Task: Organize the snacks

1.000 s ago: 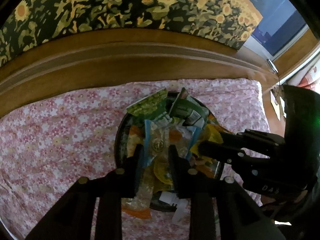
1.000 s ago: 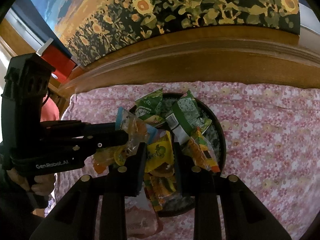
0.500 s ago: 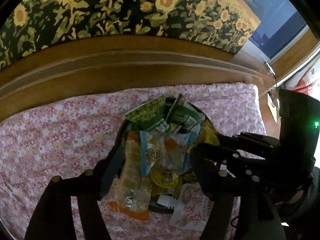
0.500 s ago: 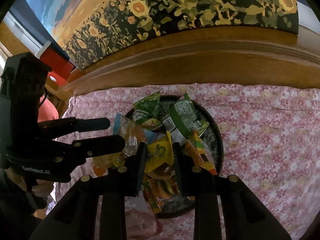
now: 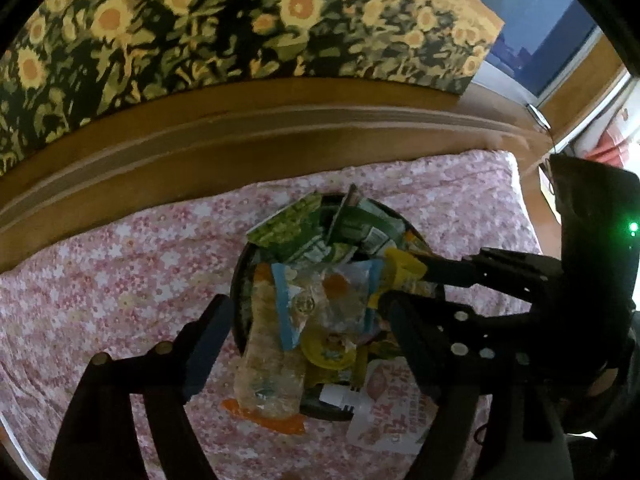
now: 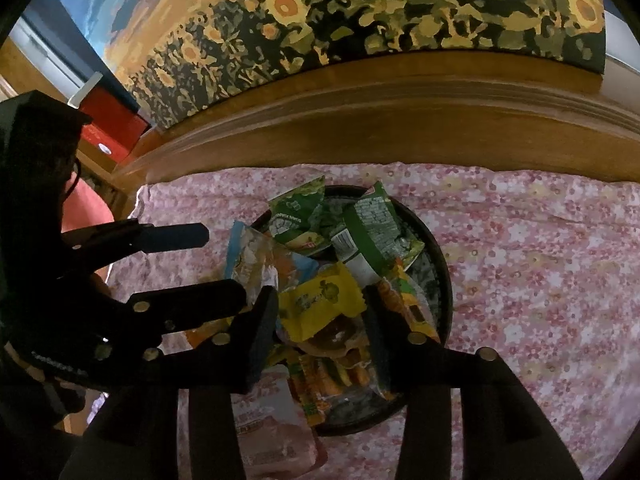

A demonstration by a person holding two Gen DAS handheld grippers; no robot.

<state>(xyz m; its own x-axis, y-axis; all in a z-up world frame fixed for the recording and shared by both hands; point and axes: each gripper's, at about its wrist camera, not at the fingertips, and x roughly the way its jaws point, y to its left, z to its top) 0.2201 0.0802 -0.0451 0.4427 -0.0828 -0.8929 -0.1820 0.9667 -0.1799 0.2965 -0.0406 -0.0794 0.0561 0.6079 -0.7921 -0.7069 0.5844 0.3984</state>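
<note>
A round black tray point(image 5: 240, 276) point(image 6: 436, 264) full of snack packets sits on the pink floral cloth point(image 5: 120, 272). My left gripper point(image 5: 308, 320) is open wide over the tray's near side; a clear packet with blue edges point(image 5: 324, 304) lies between its fingers, let go. My right gripper point(image 6: 320, 312) is open around a yellow packet point(image 6: 320, 300) without pinching it. The left gripper also shows in the right wrist view point(image 6: 216, 264). Green packets point(image 6: 376, 228) lean at the tray's back. A pink-white packet point(image 5: 392, 400) hangs over the tray's front edge.
A wooden headboard point(image 5: 280, 128) runs along the back, with a sunflower painting point(image 5: 240, 20) above it. A red box point(image 6: 112, 124) stands at the far left in the right wrist view. The cloth spreads left and right of the tray.
My left gripper has opened and let go of the clear blue-edged packet, which now lies on the pile. My right gripper has opened a little around the yellow packet.
</note>
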